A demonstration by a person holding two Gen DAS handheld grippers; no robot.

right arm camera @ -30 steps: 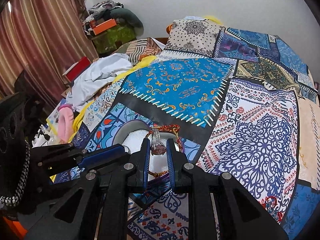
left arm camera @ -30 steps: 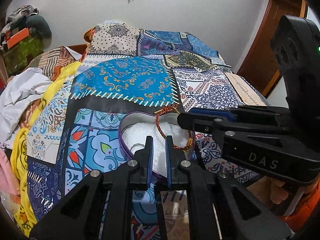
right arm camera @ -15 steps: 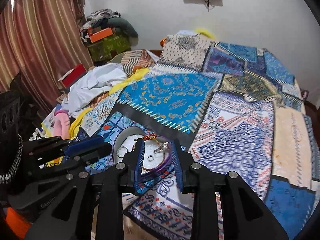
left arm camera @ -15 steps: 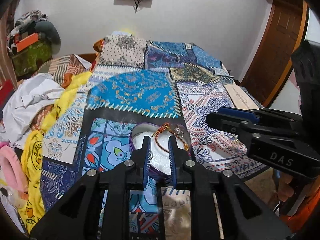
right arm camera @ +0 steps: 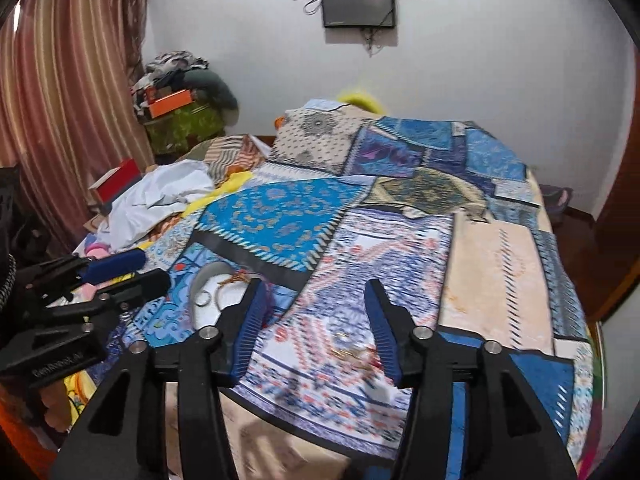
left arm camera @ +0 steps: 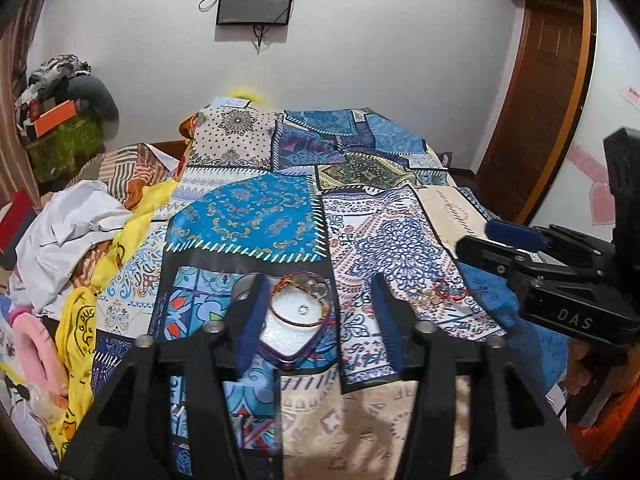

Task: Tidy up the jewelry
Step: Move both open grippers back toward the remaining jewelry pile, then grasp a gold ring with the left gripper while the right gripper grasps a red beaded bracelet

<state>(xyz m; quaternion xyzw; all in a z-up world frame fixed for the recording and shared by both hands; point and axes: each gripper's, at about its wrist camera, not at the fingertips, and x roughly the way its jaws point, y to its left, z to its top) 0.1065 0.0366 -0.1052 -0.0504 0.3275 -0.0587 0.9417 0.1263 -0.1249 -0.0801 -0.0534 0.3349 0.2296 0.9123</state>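
Hovering fingers: both pairs are held above the bed, none of them touching anything
Left gripper (left arm camera: 318,310): jaws are spread apart after having just been opening; nothing is pinched between the blue pads (left arm camera: 250,322)
Right gripper (right arm camera: 316,320): jaws likewise parted, having just been opening; only blurred cloth is seen in the gap, nothing gripped
Heart-shaped box (left arm camera: 294,330): purple-rimmed, white-lined, lying open on the bedspread; seen between the left fingers and partly covered by the left-hand pad
Box contents: a red-and-gold corded bracelet (left arm camera: 298,304) is coiled on the lining, a small ring (left arm camera: 303,309) inside its loop, another ring or clear piece at the upper rim, too small to be told apart
Box in right view: the same box (right arm camera: 208,292) is found just left of the right gripper's left finger, half hidden by it, a ring visible on the white lining
Loose jewelry (left arm camera: 438,294): a small red-and-gold tangle is left on the white-and-blue patterned patch, well to the right of the box, outside it; blurred in the right view
Bedspread (left arm camera: 256,216): patchwork of blue, cream and black printed panels, covering the bed
Bed edge, left side: white cloth (left arm camera: 68,224), yellow printed cloth (left arm camera: 80,332) and a pink item are heaped there
Back wall: a dark screen (left arm camera: 254,2) is mounted high
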